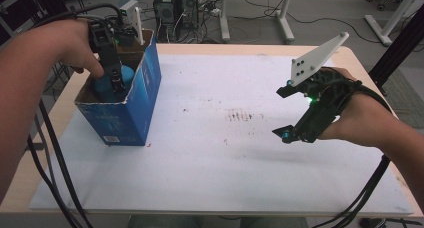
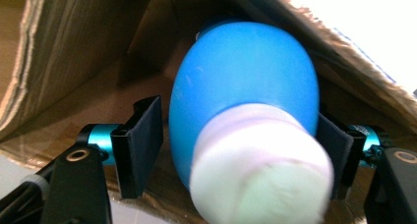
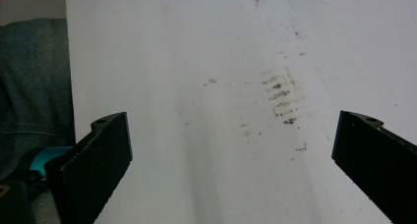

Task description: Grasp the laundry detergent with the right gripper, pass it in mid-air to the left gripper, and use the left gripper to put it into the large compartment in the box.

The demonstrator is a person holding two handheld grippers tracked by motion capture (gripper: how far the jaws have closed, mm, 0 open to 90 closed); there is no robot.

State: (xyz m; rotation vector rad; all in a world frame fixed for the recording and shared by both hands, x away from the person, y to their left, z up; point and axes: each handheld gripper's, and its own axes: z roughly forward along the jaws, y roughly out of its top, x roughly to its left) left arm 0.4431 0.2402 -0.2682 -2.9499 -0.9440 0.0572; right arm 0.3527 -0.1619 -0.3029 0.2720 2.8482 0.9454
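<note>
left gripper view: blue bottle (image 2: 243, 94) white-capped (jaws slack) | high view: box (image 1: 131, 107)

We see a white sheet (image 1: 210, 153) covering most of a wooden table (image 1: 350, 53), with a patch of brown smudges (image 1: 244, 116) near its middle (rather like scuffing). Beyond the table stand a computer tower (image 1: 175, 5) and white stand legs (image 1: 285, 18) among floor cables (image 1: 320, 23).

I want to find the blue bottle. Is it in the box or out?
In. The blue bottle lies inside the cardboard box, brown walls around it, between the left gripper jaws.
</note>
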